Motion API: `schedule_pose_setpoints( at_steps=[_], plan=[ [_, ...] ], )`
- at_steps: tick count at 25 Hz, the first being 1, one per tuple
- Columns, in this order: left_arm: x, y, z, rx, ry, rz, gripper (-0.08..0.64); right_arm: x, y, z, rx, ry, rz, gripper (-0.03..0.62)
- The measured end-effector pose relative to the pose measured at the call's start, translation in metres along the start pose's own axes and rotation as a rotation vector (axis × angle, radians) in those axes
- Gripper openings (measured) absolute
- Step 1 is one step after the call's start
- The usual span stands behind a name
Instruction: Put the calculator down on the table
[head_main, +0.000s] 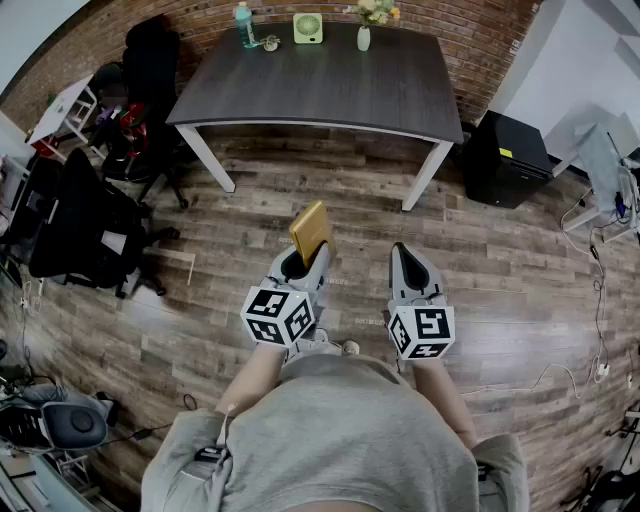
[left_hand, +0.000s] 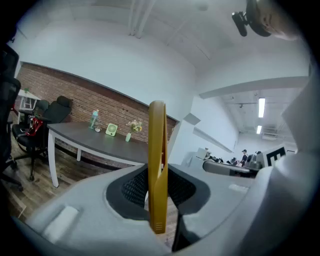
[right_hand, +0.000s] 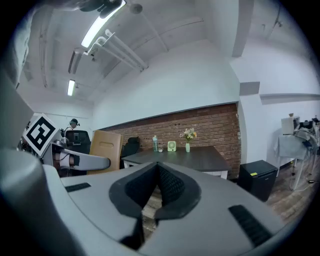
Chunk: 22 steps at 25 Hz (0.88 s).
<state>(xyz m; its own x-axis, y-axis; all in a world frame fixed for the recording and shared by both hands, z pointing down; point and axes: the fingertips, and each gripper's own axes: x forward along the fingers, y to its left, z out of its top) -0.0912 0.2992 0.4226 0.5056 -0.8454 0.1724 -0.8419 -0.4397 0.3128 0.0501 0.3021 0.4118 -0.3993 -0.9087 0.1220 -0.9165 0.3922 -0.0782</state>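
Observation:
A flat mustard-yellow calculator (head_main: 311, 231) stands upright in my left gripper (head_main: 305, 262), which is shut on its lower edge. In the left gripper view the calculator (left_hand: 157, 170) shows edge-on, pinched between the dark pads. My right gripper (head_main: 403, 255) is held level beside it to the right, jaws shut with nothing between them; its pads meet at the tip (right_hand: 157, 165). The dark grey table (head_main: 330, 85) with white legs stands ahead across the wooden floor, well beyond both grippers. From the right gripper view the calculator (right_hand: 105, 149) appears broadside on the left.
On the table's far edge stand a teal bottle (head_main: 245, 24), a small green fan (head_main: 308, 28) and a vase of flowers (head_main: 364, 36). Black office chairs (head_main: 80, 225) crowd the left. A black cabinet (head_main: 506, 158) sits at the right, with cables (head_main: 596, 300) on the floor.

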Motion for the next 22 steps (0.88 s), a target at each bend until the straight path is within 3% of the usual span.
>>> schedule_pose_setpoints(
  at_steps=[22],
  plan=[
    [0.0, 0.042, 0.012, -0.004, -0.002, -0.052, 0.083, 0.04, 0.048, 0.003, -0.007, -0.013, 0.023, 0.002]
  ],
)
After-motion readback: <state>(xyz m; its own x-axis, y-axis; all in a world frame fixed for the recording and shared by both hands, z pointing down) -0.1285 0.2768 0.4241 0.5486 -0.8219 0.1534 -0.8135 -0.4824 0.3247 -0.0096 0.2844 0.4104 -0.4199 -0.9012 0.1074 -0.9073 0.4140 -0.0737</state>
